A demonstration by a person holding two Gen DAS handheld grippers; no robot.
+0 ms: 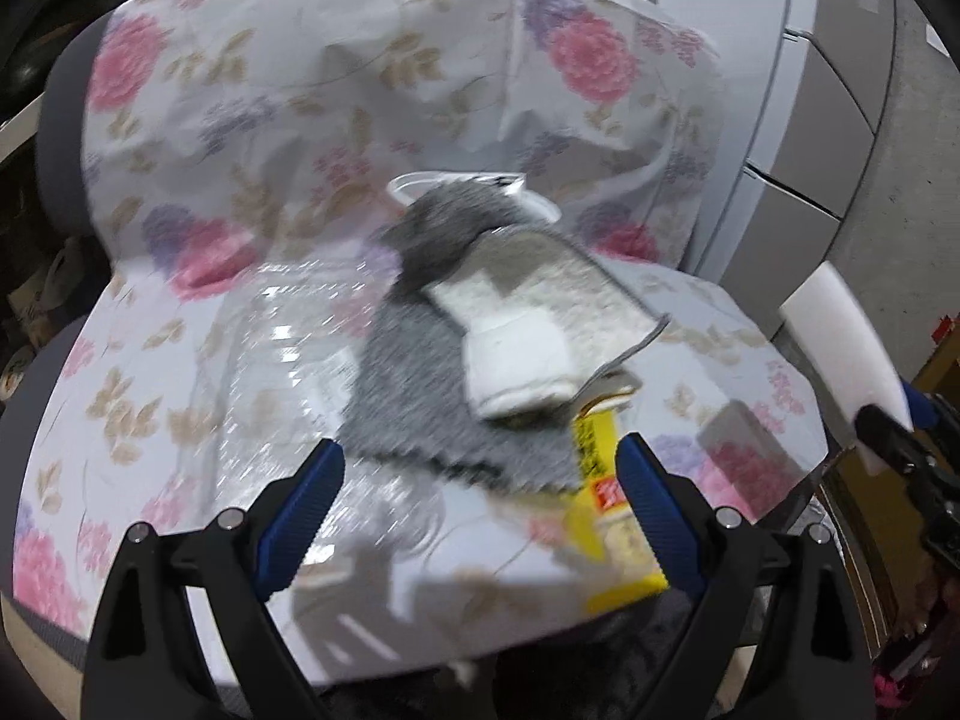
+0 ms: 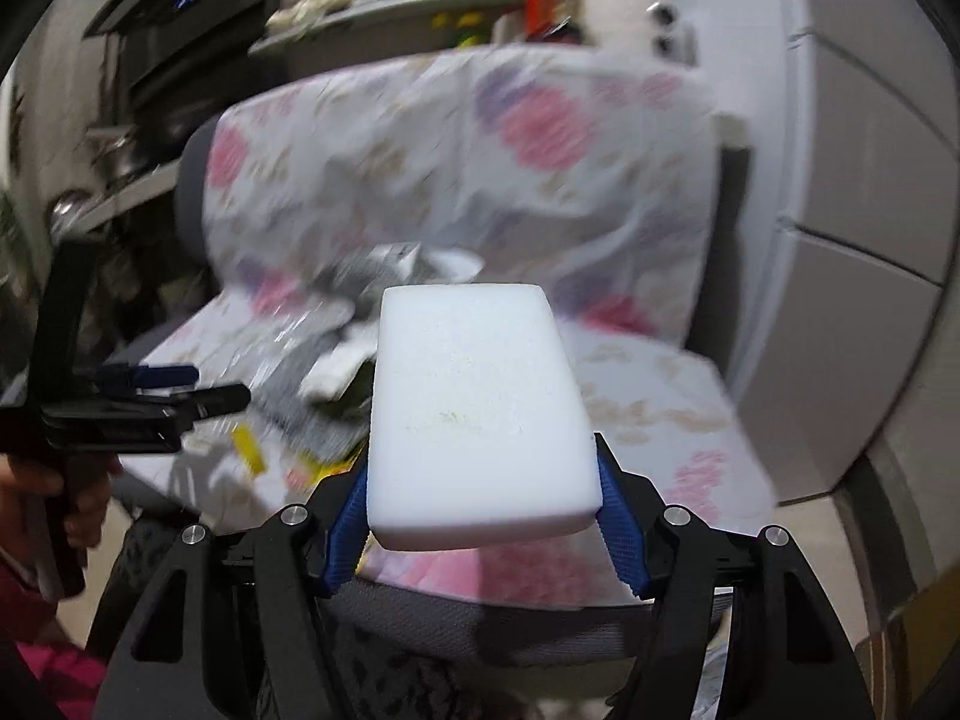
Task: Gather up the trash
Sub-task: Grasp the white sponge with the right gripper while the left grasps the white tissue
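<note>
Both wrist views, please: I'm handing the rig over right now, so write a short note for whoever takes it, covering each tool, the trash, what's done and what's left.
Right tool: shut on the white foam block, held off the chair's right side.
Left tool: open, empty, hovering over the seat's front edge.
On the floral-covered chair: clear plastic wrap, grey cloth with a white pad on top, and a yellow package partly under them.
Done: foam block picked up.
Left: drop it off (no bin in view), then collect the seat pile; the yellow package looks nearest the left tool.
</note>
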